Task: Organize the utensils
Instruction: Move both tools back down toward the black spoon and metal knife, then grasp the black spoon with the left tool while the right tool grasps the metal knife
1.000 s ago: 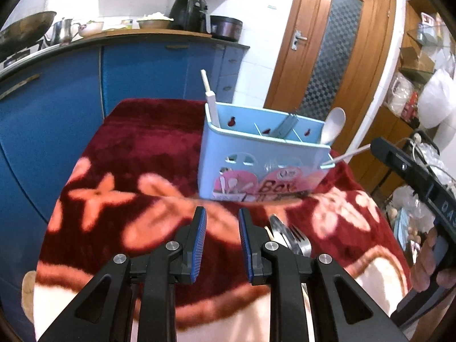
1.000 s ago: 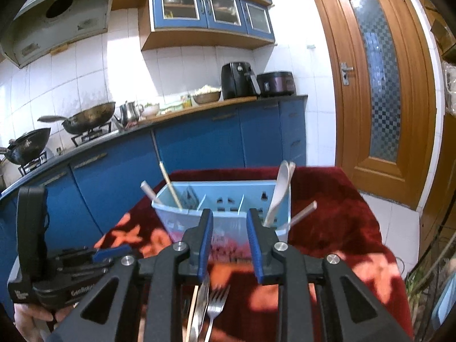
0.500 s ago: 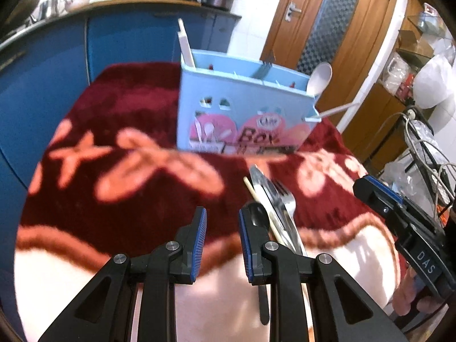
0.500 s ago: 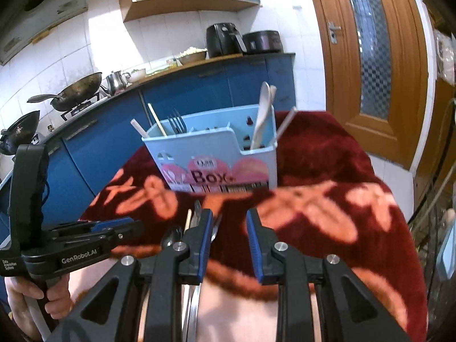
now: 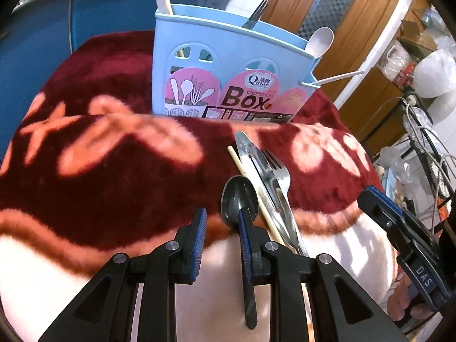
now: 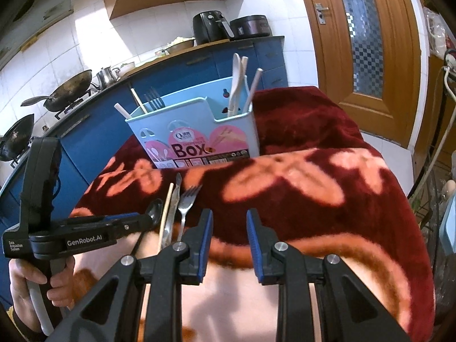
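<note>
Left wrist view, left gripper (image 5: 221,228): we find the fingers (image 5: 199,229) parted by a narrow gap, nothing between them, over the blanket (image 5: 114,176).
Left wrist view, loose utensils: we note a black spoon (image 5: 238,196) just beyond the right-hand finger, its handle running under that finger; beside it lie a chopstick (image 5: 250,182), a knife (image 5: 250,154) and a fork (image 5: 280,176), bunched together on the blanket.
Left wrist view, utensil box (image 5: 228,68): light blue, upright at the far side of the blanket, apart from the loose pieces — a white spoon (image 5: 322,41) and forks stand in it.
Left wrist view, right gripper (image 5: 399,236): at the right edge, held by a hand (image 5: 404,305); we cannot tell its gap here.
Right wrist view, right gripper (image 6: 229,240): fingers slightly apart and empty, above the blanket's pale border.
Right wrist view, loose utensils: the bunch lies left of the fingers, between them and the left gripper (image 6: 125,225) — that one's tip sits at the black spoon.
Right wrist view, utensil box: upright behind the bunch.
</note>
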Tool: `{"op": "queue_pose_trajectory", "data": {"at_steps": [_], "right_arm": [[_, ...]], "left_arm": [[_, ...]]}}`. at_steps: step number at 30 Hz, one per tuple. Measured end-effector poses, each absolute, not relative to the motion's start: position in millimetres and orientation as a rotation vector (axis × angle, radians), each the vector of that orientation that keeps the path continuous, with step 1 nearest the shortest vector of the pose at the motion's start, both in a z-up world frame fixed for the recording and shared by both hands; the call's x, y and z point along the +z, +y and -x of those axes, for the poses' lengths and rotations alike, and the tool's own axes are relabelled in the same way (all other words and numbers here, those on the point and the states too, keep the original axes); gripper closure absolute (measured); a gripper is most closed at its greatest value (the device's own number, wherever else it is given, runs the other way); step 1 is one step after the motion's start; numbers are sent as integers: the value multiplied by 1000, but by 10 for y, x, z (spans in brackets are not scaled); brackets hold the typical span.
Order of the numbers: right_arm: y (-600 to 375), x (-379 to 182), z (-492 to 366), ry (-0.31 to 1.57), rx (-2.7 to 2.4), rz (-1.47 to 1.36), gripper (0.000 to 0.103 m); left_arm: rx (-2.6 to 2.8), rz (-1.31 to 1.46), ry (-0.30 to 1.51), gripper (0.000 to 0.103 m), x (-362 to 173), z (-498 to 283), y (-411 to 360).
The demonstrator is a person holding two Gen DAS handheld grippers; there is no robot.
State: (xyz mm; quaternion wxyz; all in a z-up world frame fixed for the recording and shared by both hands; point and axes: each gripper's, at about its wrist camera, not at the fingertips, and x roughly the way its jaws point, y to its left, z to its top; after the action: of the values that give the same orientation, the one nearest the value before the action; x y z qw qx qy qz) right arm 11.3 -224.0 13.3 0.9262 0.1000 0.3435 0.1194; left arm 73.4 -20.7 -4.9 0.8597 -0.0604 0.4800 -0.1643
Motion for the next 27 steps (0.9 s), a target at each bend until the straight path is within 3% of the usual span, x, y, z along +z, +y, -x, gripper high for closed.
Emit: {"op": "queue_pose_trajectory", "data": {"at_steps": [8,12,15,27], "right_arm": [[-2331,48,-142,726,244,-234,76],[-2357,14,-153,736,249,-244,76],[-2357,9,-170,746,254,-246,76],[-2130,94,-277,811,342,-204,76]], "left_arm": [[-365,111,1013,80,-53,-797,-269],[-387,134,1023,96,-78,-820,-291],[-388,163,1008,101,-84,-816,-260],[-239,199,834,102,136,-690,37]]}}
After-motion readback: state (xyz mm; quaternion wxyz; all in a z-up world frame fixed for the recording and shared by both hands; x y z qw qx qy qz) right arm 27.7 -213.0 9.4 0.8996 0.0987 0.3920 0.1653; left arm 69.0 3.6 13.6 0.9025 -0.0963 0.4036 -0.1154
